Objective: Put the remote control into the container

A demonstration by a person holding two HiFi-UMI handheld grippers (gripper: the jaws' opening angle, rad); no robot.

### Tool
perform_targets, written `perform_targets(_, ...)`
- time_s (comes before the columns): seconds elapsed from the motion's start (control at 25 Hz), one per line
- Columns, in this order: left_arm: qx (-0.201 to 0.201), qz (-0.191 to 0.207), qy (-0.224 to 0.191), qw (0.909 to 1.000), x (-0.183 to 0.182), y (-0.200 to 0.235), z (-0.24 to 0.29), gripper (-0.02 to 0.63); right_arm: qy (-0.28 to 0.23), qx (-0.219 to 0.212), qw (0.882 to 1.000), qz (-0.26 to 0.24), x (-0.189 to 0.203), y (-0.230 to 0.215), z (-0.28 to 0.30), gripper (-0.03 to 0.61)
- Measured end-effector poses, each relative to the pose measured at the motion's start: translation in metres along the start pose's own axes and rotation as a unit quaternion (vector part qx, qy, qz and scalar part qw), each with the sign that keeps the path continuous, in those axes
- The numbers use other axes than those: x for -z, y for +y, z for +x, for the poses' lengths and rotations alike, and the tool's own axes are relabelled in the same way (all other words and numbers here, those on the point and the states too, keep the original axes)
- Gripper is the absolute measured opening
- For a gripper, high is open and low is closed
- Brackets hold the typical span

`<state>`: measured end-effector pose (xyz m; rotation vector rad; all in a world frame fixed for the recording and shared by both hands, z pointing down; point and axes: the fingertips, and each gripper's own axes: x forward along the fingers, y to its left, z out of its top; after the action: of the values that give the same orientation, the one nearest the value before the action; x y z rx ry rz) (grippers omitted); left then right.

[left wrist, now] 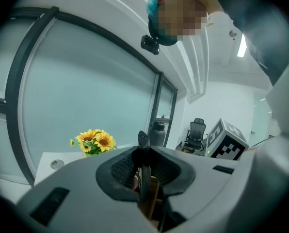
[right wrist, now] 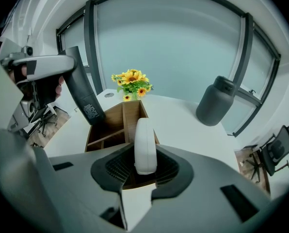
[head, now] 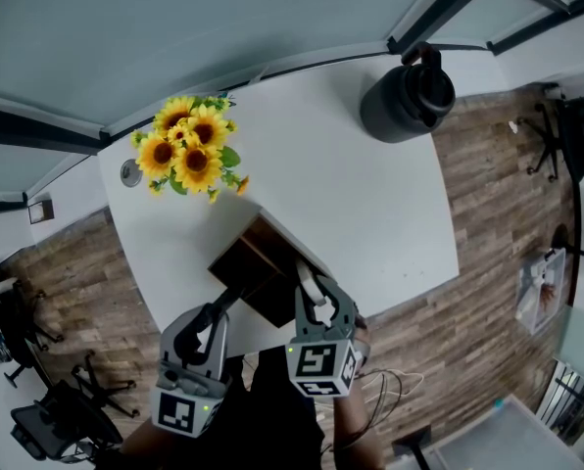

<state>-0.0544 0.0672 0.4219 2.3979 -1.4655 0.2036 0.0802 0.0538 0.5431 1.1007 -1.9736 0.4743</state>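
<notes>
**Here, two remotes held over one wooden box**

A white table (head: 361,199) stands on a wood-plank floor (head: 488,233), its far side against a frosted glass wall (head: 174,27) with dark frames. Office chairs show on the floor at the left and right edges of the head view.

On the table there is one bunch of sunflowers (head: 189,150) at the far left, one dark jug (head: 407,96) at the far right, and one open wooden container (right wrist: 116,123) with dividers at the near edge.

There are two remotes, one per tool. The left gripper (left wrist: 143,166) is clamped on the black remote control (right wrist: 85,93), which stands tilted over the container's left side. Its lower end meets the left wall, and whether it is inside cannot be told. The right gripper (right wrist: 145,169) has its jaws closed on the white remote control (right wrist: 145,147). It sits edge-on between the pads and points far over the container's near end, just right of the black one.
</notes>
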Motion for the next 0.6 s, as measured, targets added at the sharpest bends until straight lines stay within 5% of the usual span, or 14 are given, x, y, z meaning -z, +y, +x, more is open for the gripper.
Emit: perform_targets(0.6,0.004,0.005,-0.001,1.0000,0.0010,-0.0046,-0.0006,0.078,0.000,0.000,1.000,-0.015,-0.0008,0.0008,-0.0018,0.123)
